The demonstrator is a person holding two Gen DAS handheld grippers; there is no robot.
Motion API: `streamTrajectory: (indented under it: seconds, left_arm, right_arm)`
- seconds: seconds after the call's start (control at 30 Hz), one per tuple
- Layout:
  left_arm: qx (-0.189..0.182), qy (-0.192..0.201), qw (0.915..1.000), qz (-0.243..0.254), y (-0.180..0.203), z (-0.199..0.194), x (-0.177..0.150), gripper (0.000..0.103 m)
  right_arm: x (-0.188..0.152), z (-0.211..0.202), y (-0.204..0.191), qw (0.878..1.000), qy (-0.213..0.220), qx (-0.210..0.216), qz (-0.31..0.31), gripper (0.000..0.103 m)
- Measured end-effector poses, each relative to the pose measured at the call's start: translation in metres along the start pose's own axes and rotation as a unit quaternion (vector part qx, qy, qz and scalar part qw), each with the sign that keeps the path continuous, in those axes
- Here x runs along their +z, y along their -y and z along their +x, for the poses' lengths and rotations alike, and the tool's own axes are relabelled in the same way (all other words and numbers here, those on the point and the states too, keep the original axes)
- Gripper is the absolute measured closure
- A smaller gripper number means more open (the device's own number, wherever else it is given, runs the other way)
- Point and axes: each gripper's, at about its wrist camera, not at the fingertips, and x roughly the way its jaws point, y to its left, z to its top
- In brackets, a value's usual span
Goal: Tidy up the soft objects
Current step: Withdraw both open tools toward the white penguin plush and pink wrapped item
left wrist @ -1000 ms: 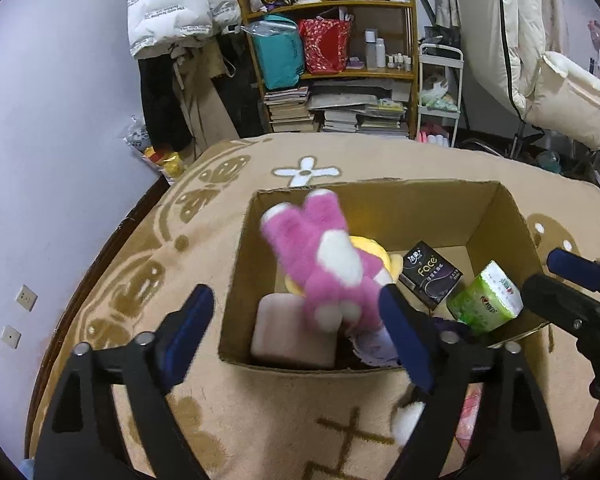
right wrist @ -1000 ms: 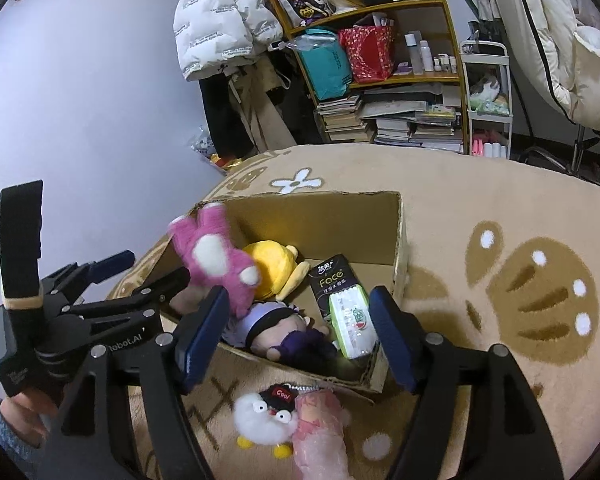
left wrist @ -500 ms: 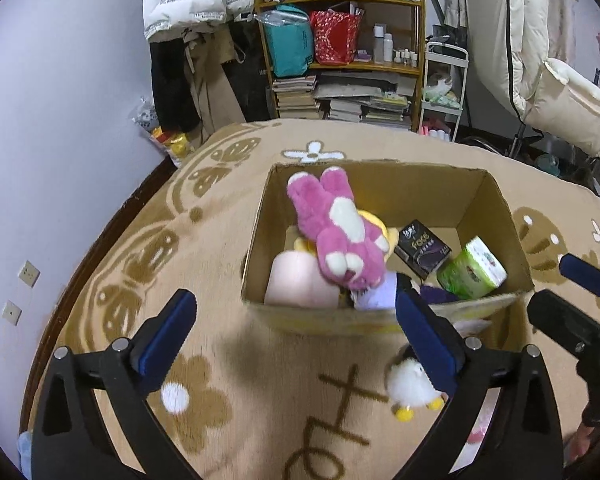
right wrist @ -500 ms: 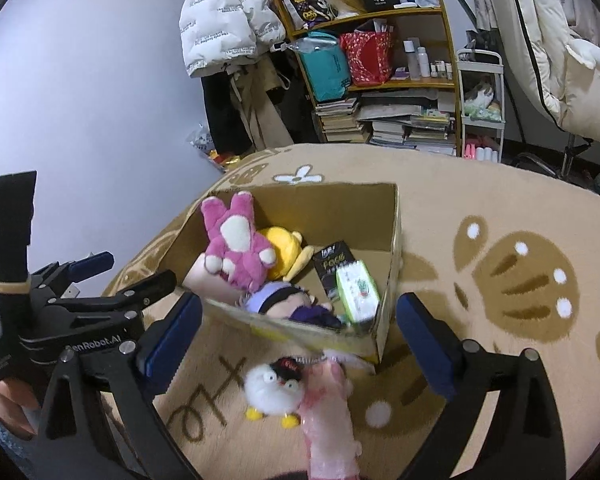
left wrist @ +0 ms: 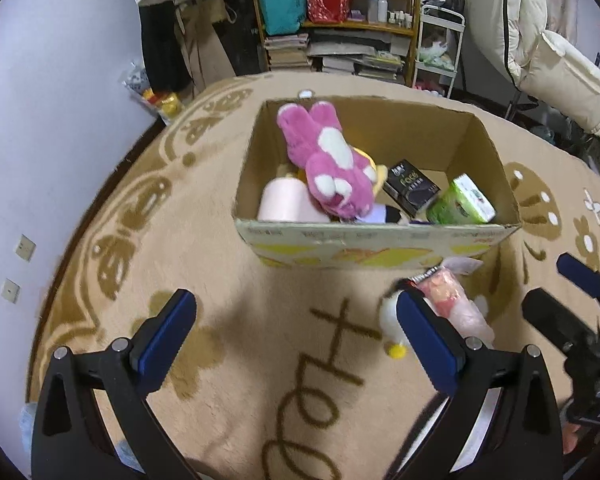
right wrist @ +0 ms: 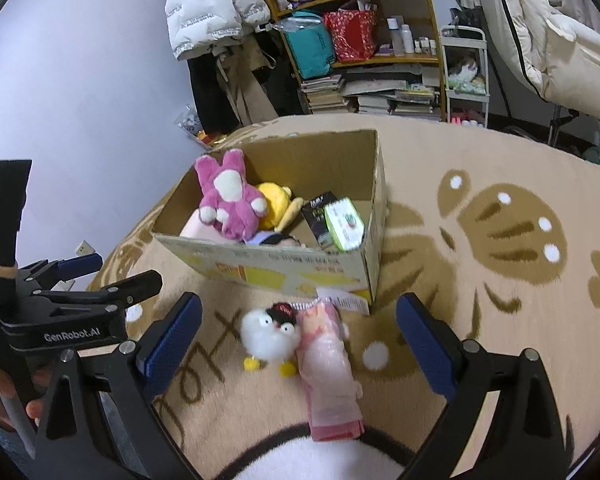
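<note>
A cardboard box [left wrist: 376, 240] [right wrist: 272, 268] stands on the rug. In it lie a pink plush rabbit [left wrist: 328, 164] [right wrist: 228, 196], a yellow plush [right wrist: 274, 204], a pink pillow [left wrist: 282, 204], a black tissue pack [left wrist: 410, 190] and a green wipes pack [left wrist: 460, 202] [right wrist: 342, 224]. In front of the box a white penguin plush [right wrist: 270, 336] and a pink wrapped pack [right wrist: 330, 364] [left wrist: 454, 308] lie on the rug. My left gripper [left wrist: 292, 344] is open and empty, back from the box. My right gripper [right wrist: 298, 340] is open and empty above the penguin and pack.
A tan patterned rug [left wrist: 228, 320] covers the floor. A shelf with bags and books [left wrist: 332, 20] and hanging coats [right wrist: 216, 4] stand at the back. A white wall [left wrist: 40, 120] runs on the left. A white plush surface [right wrist: 312, 460] lies at the bottom.
Both grippers have pulled back from the box and risen. The pink rabbit, dropped a second ago, now rests in the box. The penguin and pink pack have come between my right fingers.
</note>
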Motion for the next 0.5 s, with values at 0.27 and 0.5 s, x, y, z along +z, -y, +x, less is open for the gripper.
streamTrajectory:
  seconds: [0.27, 0.5]
  left_arm:
    - [-0.002, -0.009, 0.9999, 0.005, 0.005, 0.004, -0.003, 0.003]
    - [-0.006, -0.018, 0.9997, 0.013, 0.014, 0.016, -0.002, 0.003]
  right_arm:
    - [-0.013, 0.009, 0.001, 1.000, -0.017, -0.012, 0.005, 0.001]
    - [-0.022, 0.026, 0.006, 0.999, -0.038, -0.029, 0.009, 0.001]
